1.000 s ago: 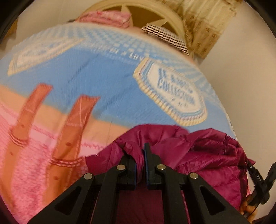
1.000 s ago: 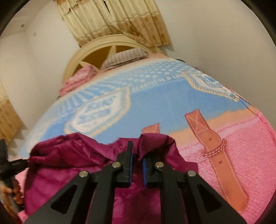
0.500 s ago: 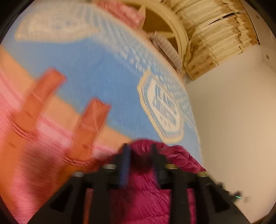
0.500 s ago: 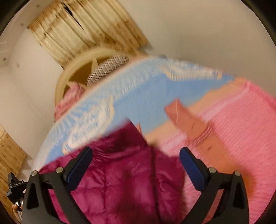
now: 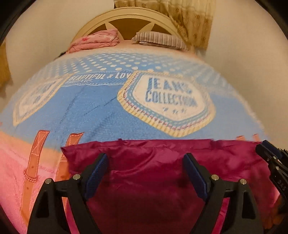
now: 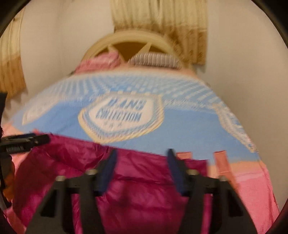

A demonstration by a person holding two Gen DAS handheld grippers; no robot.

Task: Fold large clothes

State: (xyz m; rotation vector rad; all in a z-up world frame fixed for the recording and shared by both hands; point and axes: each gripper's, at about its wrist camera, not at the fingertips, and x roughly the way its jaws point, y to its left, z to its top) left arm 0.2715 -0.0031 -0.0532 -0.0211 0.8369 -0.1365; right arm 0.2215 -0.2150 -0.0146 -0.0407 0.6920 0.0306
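Note:
A magenta quilted jacket [image 5: 147,180] lies flat on the bed, its far edge straight across the blue part of the blanket. My left gripper [image 5: 145,157] hovers over the jacket's near half. Its jaws are opening wide and nothing is between the blue pads [image 5: 97,171]. In the blurred right wrist view my right gripper [image 6: 141,155] hangs over the jacket [image 6: 72,162] near its right end. Its jaws are closing, still apart, with only air between them. Each gripper shows in the other's view: the right gripper [image 5: 270,158] and the left gripper [image 6: 25,141].
The blue, orange and pink blanket [image 5: 90,108] covers the whole bed. At the head lie a pink folded quilt [image 5: 95,40] and a striped pillow [image 5: 160,38] against a cream headboard [image 5: 133,15]. Curtains [image 5: 194,19] hang behind, and pale walls flank the bed.
Both grippers let go of the bunched jacket fabric and pulled back and up. The jacket now lies spread flat. The right jaws swung wide, then narrowed; the left jaws widened.

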